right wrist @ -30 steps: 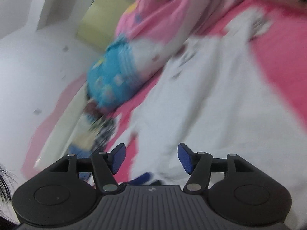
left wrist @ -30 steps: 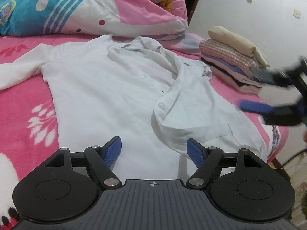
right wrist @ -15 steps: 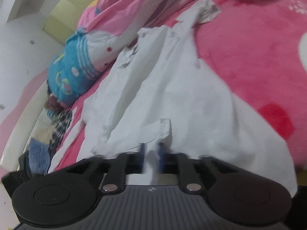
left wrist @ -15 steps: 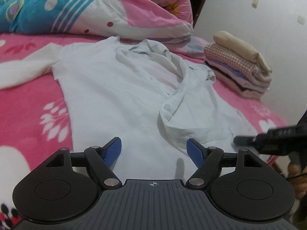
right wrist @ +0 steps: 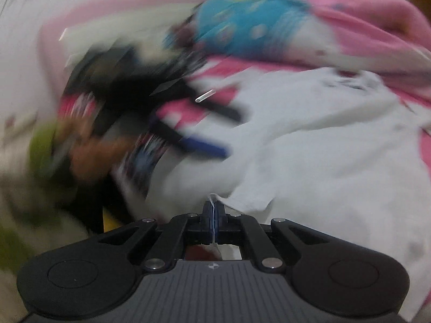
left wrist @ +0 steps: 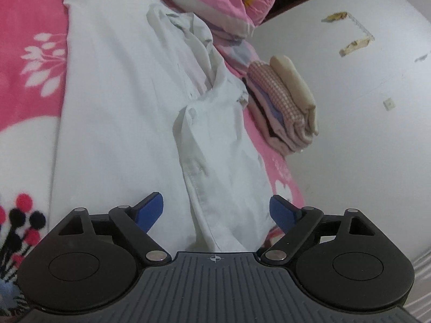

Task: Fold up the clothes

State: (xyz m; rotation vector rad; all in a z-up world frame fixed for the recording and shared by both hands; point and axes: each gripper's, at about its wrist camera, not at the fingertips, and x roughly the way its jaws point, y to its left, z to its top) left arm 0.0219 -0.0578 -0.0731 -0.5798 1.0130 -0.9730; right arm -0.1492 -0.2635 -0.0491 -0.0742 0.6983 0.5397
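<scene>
A white button shirt (left wrist: 121, 102) lies spread face up on the pink bed, its front placket running toward me. My left gripper (left wrist: 216, 210) hovers over the shirt's lower hem, its jaws opening wide, with the folded placket edge lying between the blue pads but not pressed. In the blurred right wrist view, my right gripper (right wrist: 214, 212) is shut on a thin edge of the white shirt (right wrist: 323, 145), and the cloth runs up from the pads. The left gripper (right wrist: 207, 134) shows there as a dark blur over the shirt.
A stack of folded clothes (left wrist: 285, 105) sits at the bed's right edge by the white wall. A rolled pink and blue quilt (left wrist: 223, 0) lies beyond the shirt's collar. The pink floral bedspread (left wrist: 29, 62) extends left. A person's hand (right wrist: 89, 156) holds the left gripper.
The right gripper closed on the shirt's edge and swung round with it. The left view rolled and came nearer to the hem, its pads spreading wider. The right gripper left the left view.
</scene>
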